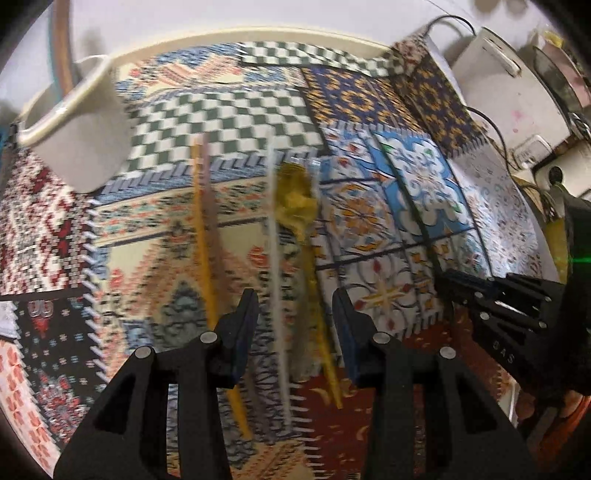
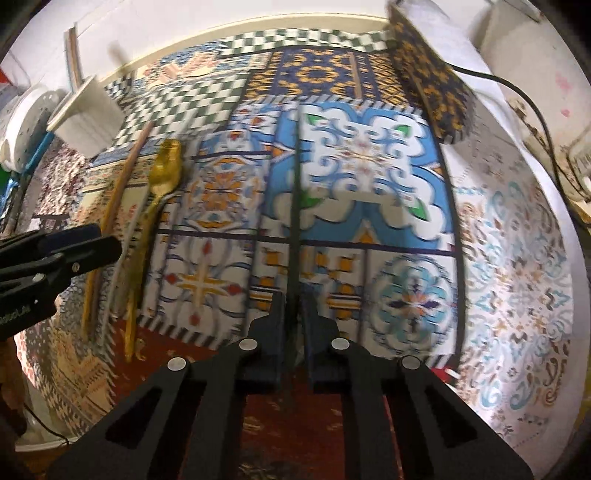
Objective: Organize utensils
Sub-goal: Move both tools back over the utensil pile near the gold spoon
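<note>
A gold spoon (image 1: 297, 201) lies on the patterned cloth (image 1: 369, 229), with a yellow chopstick (image 1: 205, 258) and a pale stick (image 1: 275, 258) beside it. My left gripper (image 1: 295, 314) is open just above the spoon's handle, one finger on each side. A white square holder (image 1: 79, 122) stands at the far left. My right gripper (image 2: 293, 306) is shut on a thin black chopstick (image 2: 295, 192) that points away over the blue tile pattern. The spoon (image 2: 164, 173), the holder (image 2: 86, 118) and the left gripper (image 2: 88, 243) show at the left of the right wrist view.
A white appliance (image 1: 506, 92) with black cables (image 1: 495, 125) stands at the far right. A folded patterned mat (image 2: 428, 74) leans at the back right. A second black stick (image 2: 456, 221) lies right of my gripper. The table's white rim (image 1: 258, 33) curves along the back.
</note>
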Available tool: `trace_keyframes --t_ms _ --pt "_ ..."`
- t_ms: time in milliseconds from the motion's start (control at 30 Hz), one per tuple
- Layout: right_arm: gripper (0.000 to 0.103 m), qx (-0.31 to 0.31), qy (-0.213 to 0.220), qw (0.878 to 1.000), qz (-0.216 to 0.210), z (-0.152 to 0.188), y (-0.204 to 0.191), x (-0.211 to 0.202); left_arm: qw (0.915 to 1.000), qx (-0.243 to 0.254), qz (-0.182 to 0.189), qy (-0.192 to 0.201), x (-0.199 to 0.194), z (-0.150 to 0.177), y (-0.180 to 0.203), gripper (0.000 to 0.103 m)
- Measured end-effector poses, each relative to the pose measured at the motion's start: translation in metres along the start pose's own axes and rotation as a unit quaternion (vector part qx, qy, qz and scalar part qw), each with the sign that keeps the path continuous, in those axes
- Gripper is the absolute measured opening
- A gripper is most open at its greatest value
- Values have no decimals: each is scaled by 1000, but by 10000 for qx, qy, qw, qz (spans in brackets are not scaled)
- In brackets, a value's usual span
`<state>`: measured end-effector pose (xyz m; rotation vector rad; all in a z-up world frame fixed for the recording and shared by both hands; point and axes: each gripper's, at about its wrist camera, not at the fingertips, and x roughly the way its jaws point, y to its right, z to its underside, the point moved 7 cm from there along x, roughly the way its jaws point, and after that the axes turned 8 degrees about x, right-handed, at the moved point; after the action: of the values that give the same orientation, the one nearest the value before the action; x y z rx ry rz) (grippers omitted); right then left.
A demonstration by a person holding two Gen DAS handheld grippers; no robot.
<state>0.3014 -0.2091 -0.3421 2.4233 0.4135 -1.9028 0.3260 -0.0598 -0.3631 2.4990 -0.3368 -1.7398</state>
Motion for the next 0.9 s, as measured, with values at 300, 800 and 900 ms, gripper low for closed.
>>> trace_keyframes --t_ms 300,800,900 --pt "11 127 -122 9988 -462 -14 11 -14 10000 -52 31 -3 20 -18 1 41" --pt "29 140 -46 9983 -570 -44 -8 4 9984 -494 265 23 23 -47 -8 41" --pt "29 205 -71 9979 -605 -47 -7 6 9979 -497 421 10 16 -40 0 39"
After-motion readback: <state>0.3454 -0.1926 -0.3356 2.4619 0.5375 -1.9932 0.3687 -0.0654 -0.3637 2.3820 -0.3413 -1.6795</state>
